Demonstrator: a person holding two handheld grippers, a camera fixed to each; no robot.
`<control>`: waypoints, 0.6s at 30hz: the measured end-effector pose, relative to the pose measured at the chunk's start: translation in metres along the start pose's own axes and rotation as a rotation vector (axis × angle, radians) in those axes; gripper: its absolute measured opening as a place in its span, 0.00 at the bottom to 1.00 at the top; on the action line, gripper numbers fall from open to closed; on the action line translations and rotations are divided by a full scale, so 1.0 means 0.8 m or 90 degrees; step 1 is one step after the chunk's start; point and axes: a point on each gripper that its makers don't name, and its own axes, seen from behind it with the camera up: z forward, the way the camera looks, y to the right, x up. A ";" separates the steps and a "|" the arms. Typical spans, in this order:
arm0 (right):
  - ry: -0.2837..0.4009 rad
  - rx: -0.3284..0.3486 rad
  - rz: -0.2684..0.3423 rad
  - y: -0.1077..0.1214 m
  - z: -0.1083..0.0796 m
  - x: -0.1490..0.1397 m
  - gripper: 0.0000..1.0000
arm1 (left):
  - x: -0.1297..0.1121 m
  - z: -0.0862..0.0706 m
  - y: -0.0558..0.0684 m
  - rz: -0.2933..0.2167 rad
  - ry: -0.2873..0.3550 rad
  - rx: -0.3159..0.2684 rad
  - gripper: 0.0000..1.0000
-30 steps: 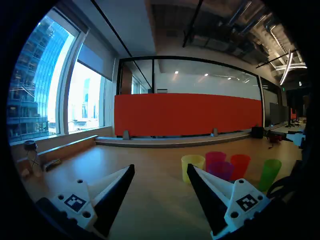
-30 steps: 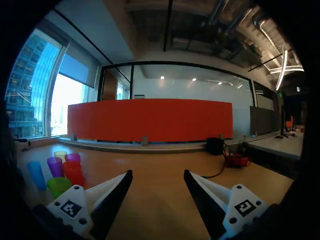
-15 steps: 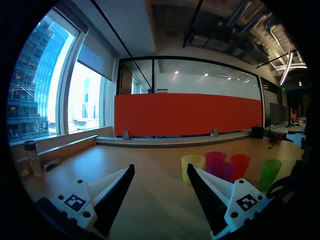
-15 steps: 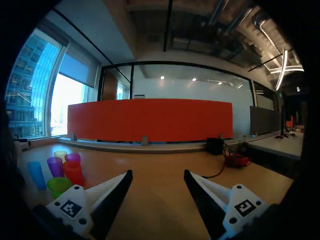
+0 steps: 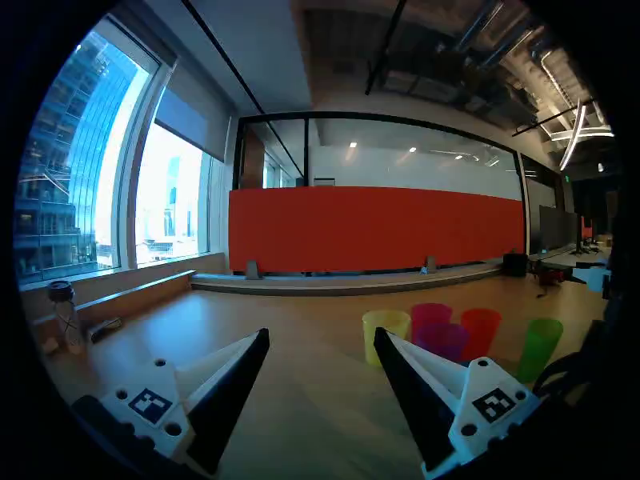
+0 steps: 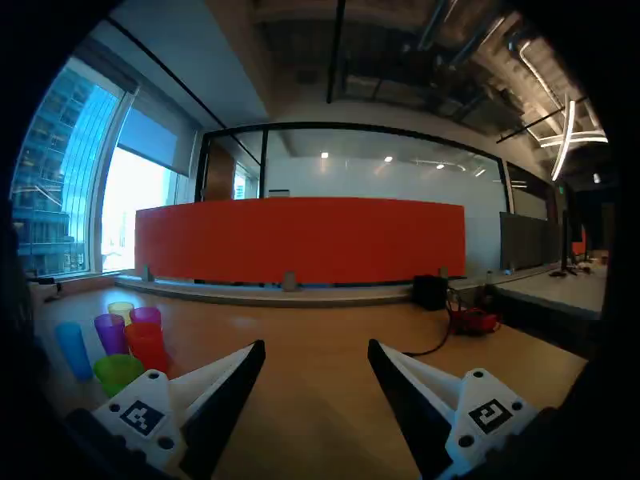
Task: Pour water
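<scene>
We've got left gripper (image 5: 320, 331) & right gripper (image 6: 316, 344) jaws both wide open, nothing held; the coloured plastic cups (image 5: 444, 340) cluster on the counter (image 5: 320, 404) betw. them, prob. light, thin-walled, tippy, so we'd pinch one mid-wall, gently.

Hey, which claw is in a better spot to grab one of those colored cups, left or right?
Left, probably. Both claws are open and empty, but the yellow cup stands just ahead of the left claw, near its line. For the right claw, the cups sit far off to its side.
</scene>
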 end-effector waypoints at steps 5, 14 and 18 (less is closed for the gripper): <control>0.000 0.000 0.000 0.000 0.000 0.000 0.99 | 0.000 0.000 0.000 0.000 0.000 0.000 0.97; 0.000 0.000 0.000 0.001 0.001 0.000 0.99 | 0.000 0.000 0.001 0.000 0.000 -0.001 0.97; 0.000 0.000 0.000 0.000 0.000 0.000 0.99 | 0.000 0.000 0.002 0.000 0.000 0.000 0.97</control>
